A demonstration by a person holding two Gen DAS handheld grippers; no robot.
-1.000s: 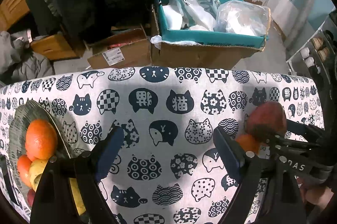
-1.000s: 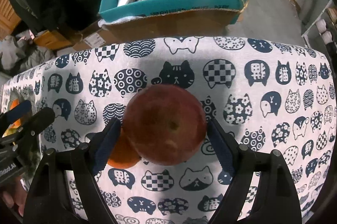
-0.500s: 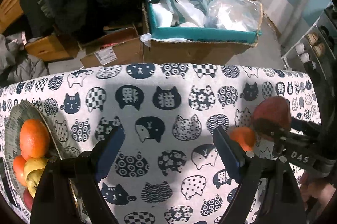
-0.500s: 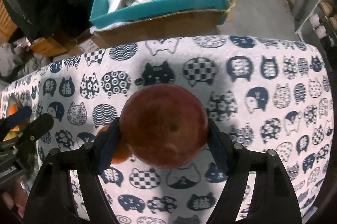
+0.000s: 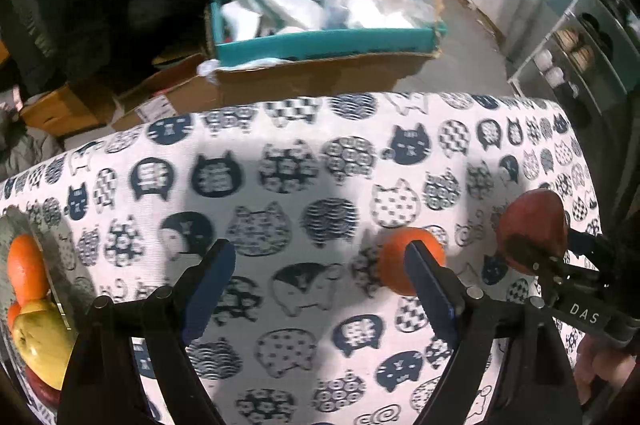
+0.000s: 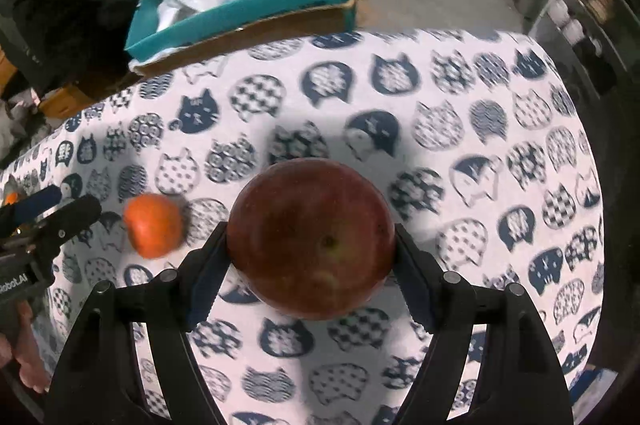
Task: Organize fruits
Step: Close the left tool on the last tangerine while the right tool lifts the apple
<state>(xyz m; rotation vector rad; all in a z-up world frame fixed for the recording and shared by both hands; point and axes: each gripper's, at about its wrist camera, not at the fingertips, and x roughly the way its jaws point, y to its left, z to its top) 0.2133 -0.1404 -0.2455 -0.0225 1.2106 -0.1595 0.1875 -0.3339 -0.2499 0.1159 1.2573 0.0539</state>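
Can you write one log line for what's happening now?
right claw: shut on red apple | left claw: open | orange: on tablecloth

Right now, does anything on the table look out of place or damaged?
One orange lies loose on the cat-print tablecloth, apart from the fruit plate at the left edge. The right gripper holds a red apple. No damage or spills show.

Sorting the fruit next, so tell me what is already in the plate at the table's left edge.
In the plate lie an orange and a yellow-green fruit, with more orange and red showing beneath; the left gripper and frame edge cover the rest.
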